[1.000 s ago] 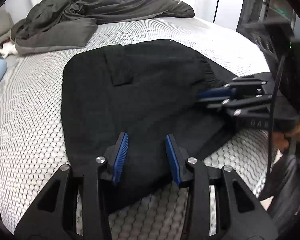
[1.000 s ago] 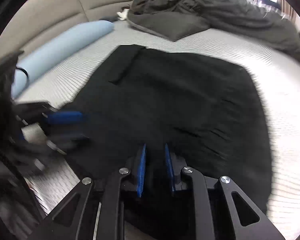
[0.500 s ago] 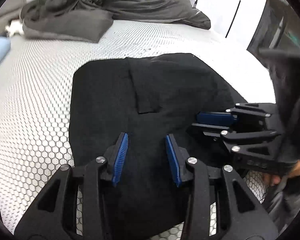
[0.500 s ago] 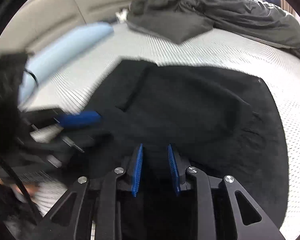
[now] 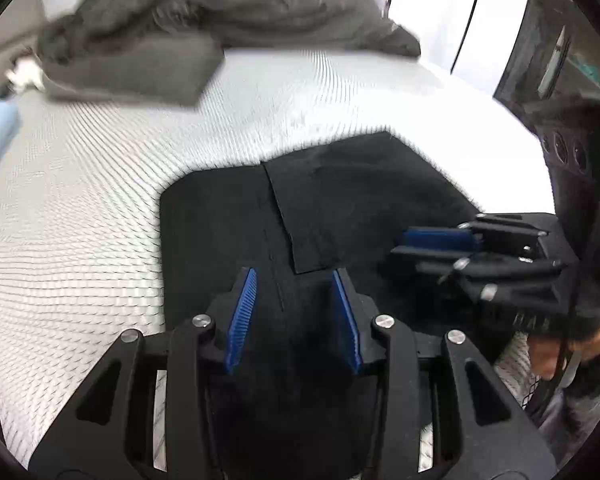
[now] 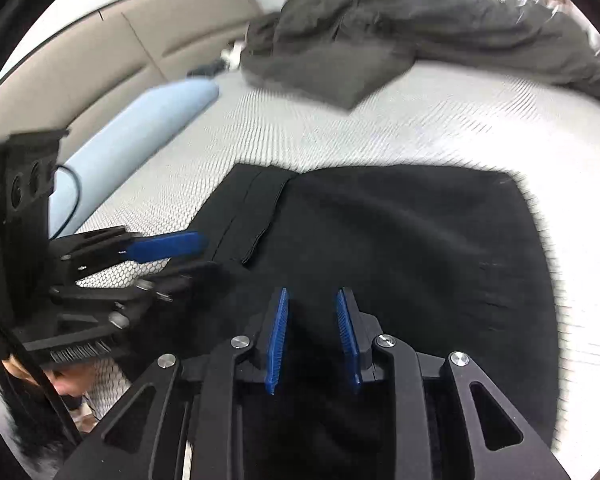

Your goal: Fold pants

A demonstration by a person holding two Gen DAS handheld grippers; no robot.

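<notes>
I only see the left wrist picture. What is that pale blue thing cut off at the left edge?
Observer: The right wrist view shows it whole: a long light blue bolster lying on the mattress.
Operator: What is behind it?
Observer: A beige padded headboard with stitched seams.
Operator: How does my gripper look from the side?
Observer: The left gripper has its fingers apart, and mattress mesh shows through the gap.
</notes>
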